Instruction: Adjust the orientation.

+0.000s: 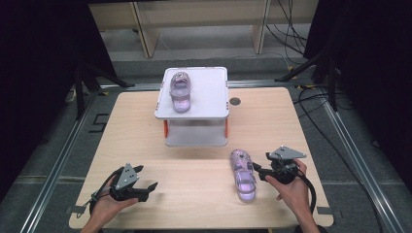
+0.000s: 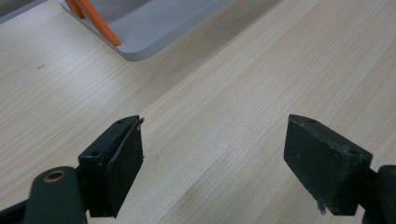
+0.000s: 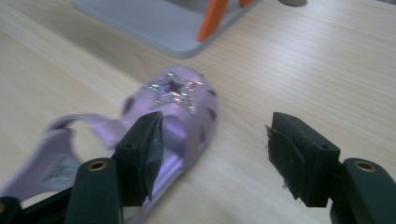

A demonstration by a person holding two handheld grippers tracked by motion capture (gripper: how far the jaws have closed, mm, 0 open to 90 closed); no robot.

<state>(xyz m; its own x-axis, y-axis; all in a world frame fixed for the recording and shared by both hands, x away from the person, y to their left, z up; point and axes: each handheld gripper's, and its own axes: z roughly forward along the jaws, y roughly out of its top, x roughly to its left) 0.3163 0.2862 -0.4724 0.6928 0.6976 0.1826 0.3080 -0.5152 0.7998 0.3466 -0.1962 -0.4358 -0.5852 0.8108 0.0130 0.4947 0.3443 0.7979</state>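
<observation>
Right claw (image 3: 212, 154) open, sandal (image 3: 177, 102) beside its left jaw.

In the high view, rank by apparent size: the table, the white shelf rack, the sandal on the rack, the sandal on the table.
1. table
2. white shelf rack
3. The sandal on the table looks a little larger than the sandal on the rack, but it lies nearer the camera; likely a matching pair, so unranked.

Left gripper (image 1: 145, 179) held low in the person's left hand (image 1: 104, 206), jaws wide apart. Right gripper (image 1: 257, 167), in the right hand (image 1: 291, 187), apparently holds nothing, jaws parted.
</observation>
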